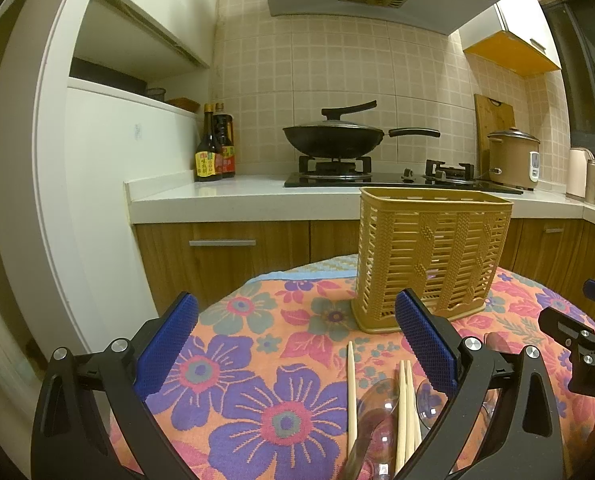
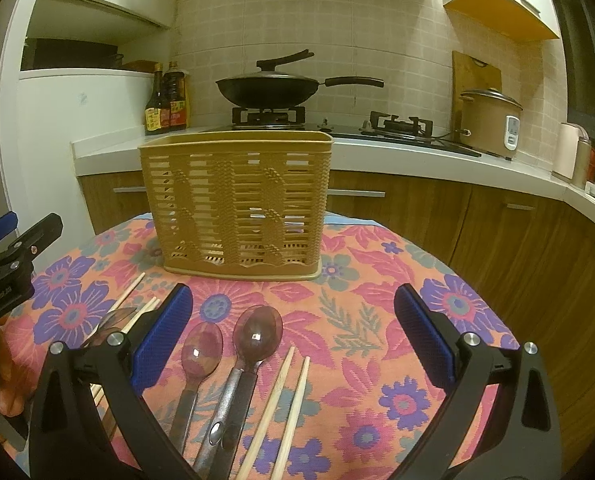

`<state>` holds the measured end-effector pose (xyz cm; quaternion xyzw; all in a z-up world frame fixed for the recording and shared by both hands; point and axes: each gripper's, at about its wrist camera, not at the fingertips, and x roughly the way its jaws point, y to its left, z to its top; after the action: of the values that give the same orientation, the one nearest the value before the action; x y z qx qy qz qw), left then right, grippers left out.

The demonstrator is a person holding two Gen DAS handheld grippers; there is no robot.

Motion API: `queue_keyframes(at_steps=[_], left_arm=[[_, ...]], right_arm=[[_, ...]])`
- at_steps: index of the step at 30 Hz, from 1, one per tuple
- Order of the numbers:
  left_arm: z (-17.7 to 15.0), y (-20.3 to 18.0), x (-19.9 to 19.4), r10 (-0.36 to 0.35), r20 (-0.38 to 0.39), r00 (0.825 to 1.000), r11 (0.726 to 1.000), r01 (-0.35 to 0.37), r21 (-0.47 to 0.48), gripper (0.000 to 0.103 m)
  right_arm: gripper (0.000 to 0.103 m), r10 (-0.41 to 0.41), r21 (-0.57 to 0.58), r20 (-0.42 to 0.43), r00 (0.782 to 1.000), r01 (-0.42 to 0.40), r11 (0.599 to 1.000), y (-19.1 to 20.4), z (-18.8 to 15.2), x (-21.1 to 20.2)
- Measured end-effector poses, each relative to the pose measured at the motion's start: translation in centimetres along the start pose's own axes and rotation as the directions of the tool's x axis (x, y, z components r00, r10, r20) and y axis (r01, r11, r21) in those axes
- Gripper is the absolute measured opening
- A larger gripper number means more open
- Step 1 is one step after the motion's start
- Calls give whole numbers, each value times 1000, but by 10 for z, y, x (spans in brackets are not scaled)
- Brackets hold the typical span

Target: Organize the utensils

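Floral cloth (image 2: 377,312) bears basket (image 2: 237,204); spoons (image 2: 257,332) and chopsticks (image 2: 285,408) lie before it; left gripper (image 1: 297,344) and right gripper (image 2: 293,340) both gape wide, empty.

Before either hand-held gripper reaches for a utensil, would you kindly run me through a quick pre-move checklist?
1. Right hand-held gripper open, empty: ok.
2. Left hand-held gripper open, empty: ok.
3. Basket upright on the floral cloth: ok.
4. Spoons and chopsticks lie between the right gripper's fingers: ok.
5. Basket interior free of obstruction: cannot tell.
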<state>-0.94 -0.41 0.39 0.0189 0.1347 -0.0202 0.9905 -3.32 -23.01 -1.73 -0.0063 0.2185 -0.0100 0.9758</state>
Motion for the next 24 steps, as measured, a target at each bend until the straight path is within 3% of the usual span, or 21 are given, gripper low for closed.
queue_keyframes(at_steps=[24], left_arm=[[-1, 0, -1, -7, 6, 1000, 1000, 7, -2, 95]], right_arm=[[95, 1, 4, 0, 1000, -1, 1000, 1, -1, 0]])
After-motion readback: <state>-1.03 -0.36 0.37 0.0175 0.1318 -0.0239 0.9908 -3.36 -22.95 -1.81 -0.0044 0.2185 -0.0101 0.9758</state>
